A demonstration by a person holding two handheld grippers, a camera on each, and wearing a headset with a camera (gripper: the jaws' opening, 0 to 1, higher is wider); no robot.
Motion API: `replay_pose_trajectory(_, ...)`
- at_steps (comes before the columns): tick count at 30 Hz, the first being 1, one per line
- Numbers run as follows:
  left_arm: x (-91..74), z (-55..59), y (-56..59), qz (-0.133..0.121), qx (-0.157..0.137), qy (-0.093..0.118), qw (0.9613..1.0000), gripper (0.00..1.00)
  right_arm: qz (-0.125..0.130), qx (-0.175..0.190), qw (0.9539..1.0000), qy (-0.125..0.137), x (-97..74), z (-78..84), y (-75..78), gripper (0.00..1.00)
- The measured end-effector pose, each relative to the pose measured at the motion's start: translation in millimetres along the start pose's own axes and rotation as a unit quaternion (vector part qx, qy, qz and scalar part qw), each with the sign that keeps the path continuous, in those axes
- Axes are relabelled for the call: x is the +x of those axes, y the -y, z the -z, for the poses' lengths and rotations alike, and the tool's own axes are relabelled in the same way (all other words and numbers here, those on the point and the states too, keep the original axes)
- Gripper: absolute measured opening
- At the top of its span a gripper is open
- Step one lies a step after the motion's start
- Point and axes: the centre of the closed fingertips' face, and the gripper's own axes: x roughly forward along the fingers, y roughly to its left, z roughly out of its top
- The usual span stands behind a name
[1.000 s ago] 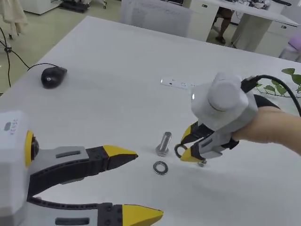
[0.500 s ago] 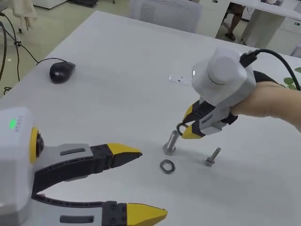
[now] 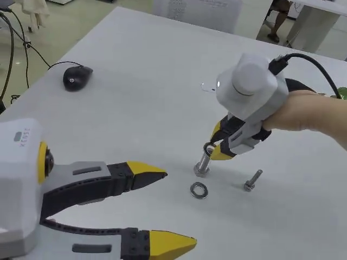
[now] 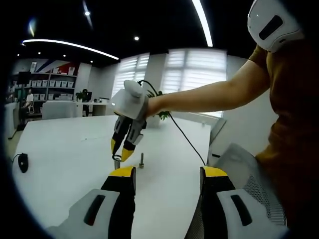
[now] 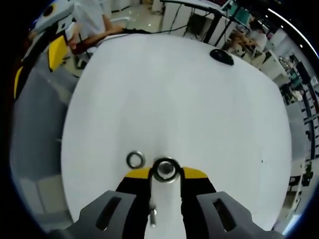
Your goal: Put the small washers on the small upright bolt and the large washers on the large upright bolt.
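White table (image 3: pixel 135 81): your right gripper (image 3: pixel 217 149), fingers clamped on a large washer (image 3: pixel 209 148), sits just above the large bolt (image 3: pixel 203 166); left gripper (image 3: pixel 177 209) fingers apart. Next, I'd say: line hole up w/ shank, then release.

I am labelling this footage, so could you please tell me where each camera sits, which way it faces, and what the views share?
Head view: on the headset, facing down at the table; left gripper, right gripper and a hand show.
Left gripper view: on the left gripper, facing the right gripper across the table; own jaws, the person's arm.
Right gripper view: on the right gripper, facing down at its held washer; own jaws.
Shared: the mouse, in all three.
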Motion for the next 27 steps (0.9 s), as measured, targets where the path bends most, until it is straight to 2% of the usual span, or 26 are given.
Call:
replay_pose_trajectory(15, 0.3, 0.8, 1.3, -0.003, -0.004, 0.000, 1.0000, 0.50, -0.016, -0.001, 0.9998, -0.012, 20.1, 3.9, -6.3, 0.22)
replay_pose_trajectory(27, 0.6, -1.0, -4.5, -0.010, -0.006, 0.002, 0.9999, 0.50, -0.022, -0.001, 0.9996, -0.017, 41.2, 10.6, -5.3, 0.22)
